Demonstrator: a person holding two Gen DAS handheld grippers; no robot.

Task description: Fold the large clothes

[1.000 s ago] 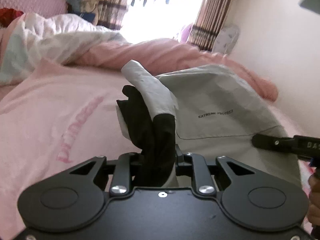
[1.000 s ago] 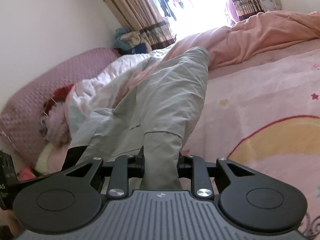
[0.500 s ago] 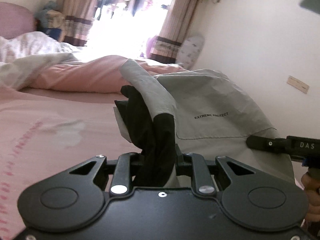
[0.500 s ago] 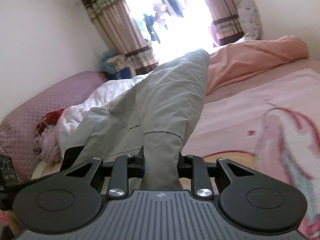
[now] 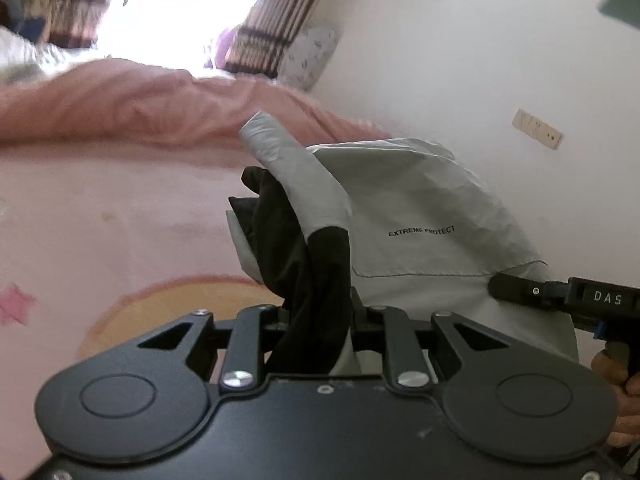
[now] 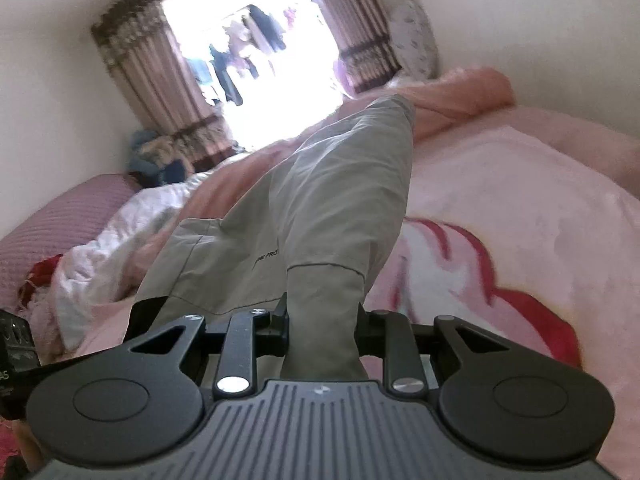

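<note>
A light grey jacket [image 5: 420, 216] printed "EXTREME PROTECT", with black trim [image 5: 316, 280], is held up above the pink bed. My left gripper [image 5: 318, 316] is shut on its black-and-grey edge. My right gripper [image 6: 322, 316] is shut on another grey part of the jacket [image 6: 328, 200], which stretches up and away from it. The right gripper's finger [image 5: 520, 290] shows at the right of the left wrist view, pinching the fabric. The jaws of both are hidden behind the cloth.
A pink blanket with a red and yellow pattern [image 6: 520, 240] covers the bed. A bunched pink quilt [image 5: 160, 104] lies at the far end, a white quilt [image 6: 112, 248] and purple headboard [image 6: 52, 220] to the left. A white wall [image 5: 500, 60] stands close on the right.
Both grippers have risen and tilted, lifting the jacket off the bed. The views have swung toward the window and the right wall. Both grips on the fabric are unchanged.
</note>
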